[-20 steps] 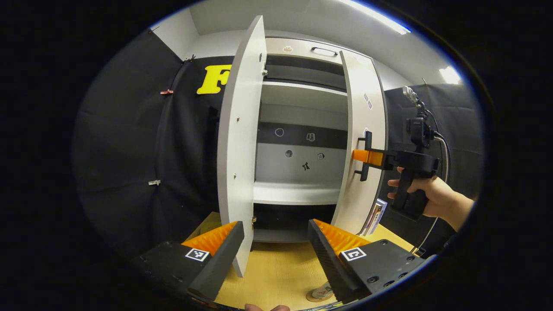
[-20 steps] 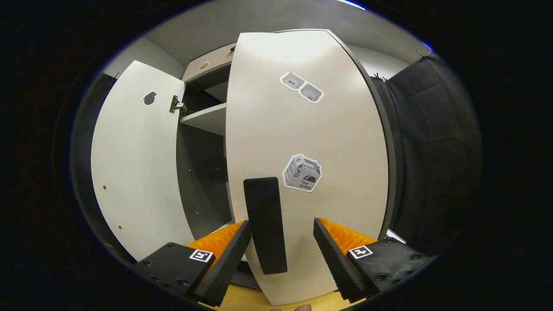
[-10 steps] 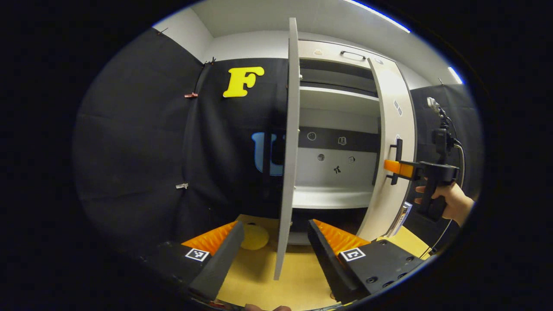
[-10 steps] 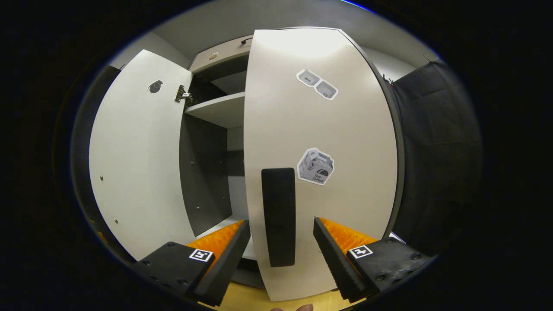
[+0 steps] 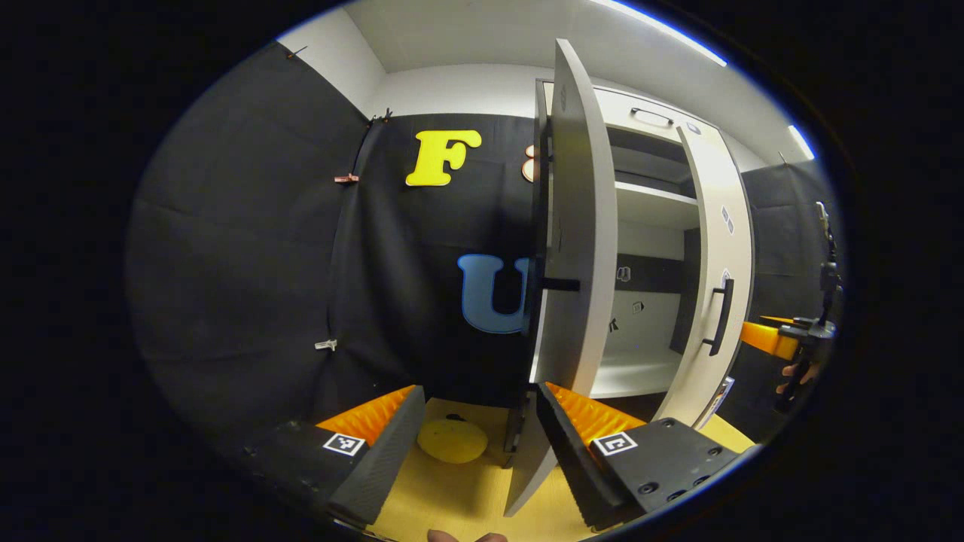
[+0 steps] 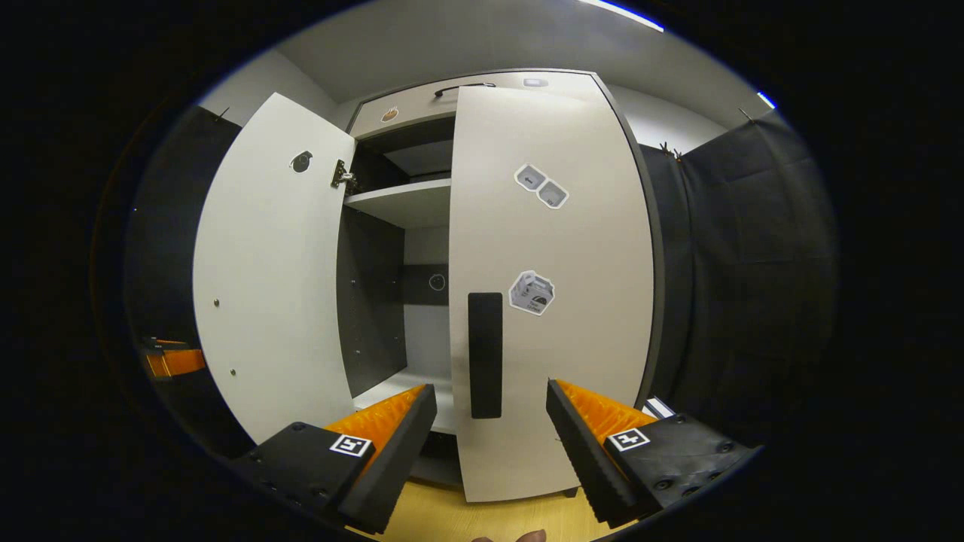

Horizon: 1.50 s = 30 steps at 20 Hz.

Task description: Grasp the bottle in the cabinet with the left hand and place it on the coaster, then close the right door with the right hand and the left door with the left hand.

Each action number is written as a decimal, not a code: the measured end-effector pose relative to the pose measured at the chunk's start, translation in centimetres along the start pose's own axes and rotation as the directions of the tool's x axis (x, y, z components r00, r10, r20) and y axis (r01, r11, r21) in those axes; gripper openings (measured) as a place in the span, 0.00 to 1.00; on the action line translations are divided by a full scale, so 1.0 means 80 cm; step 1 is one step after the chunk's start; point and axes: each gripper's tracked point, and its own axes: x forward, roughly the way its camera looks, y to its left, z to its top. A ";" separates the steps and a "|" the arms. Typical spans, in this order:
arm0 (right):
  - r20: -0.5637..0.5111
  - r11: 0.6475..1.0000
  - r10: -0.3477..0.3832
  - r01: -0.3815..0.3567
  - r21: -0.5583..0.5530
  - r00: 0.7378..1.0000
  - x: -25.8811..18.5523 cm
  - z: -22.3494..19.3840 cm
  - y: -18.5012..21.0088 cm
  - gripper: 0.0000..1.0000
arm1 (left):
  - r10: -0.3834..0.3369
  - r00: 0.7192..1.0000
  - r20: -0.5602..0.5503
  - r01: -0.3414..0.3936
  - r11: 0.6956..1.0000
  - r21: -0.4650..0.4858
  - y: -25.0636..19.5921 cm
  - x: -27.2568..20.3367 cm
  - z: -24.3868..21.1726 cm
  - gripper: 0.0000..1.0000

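My left gripper is open with nothing held. It faces the outer side of the cabinet's white left door, which stands wide open. The door's lower edge hangs close to my right-hand finger, and its black handle juts out at mid height. My right gripper is open, a little back from the right door. That door is swung most of the way shut, and its black handle is straight ahead. The right gripper, held by a hand, also appears beside the right door.
A flat yellow round object lies on the wooden table by the left door's foot. Inside the cabinet is a white shelf. The left door's inner face stands open, with the left gripper past it.
My left gripper has swung left around the left door, from its inner side past the edge to its outer side. My right gripper has drawn back while the right door swung further shut.
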 end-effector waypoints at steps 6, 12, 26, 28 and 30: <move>-0.013 0.999 -0.036 0.036 0.005 0.999 -0.019 -0.002 -0.018 0.97 | -0.036 0.999 0.025 0.035 0.999 0.041 -0.027 0.000 0.002 0.92; -0.008 0.997 -0.071 0.071 0.001 0.997 -0.038 0.003 -0.032 0.96 | -0.081 0.997 0.013 0.081 0.997 0.005 -0.057 -0.007 -0.001 0.93; -0.039 0.996 -0.075 0.077 0.054 0.996 -0.051 -0.006 -0.088 0.96 | -0.181 0.983 -0.006 0.181 0.983 0.036 -0.222 0.019 -0.011 0.93; -0.042 0.995 -0.074 0.077 0.057 0.996 -0.047 -0.007 -0.099 0.96 | -0.201 0.980 -0.008 0.201 0.979 0.026 -0.245 0.030 -0.014 0.93; -0.039 0.995 -0.076 0.078 0.065 0.996 -0.043 -0.004 -0.110 0.96 | -0.216 0.976 -0.005 0.216 0.976 0.011 -0.263 0.041 -0.014 0.94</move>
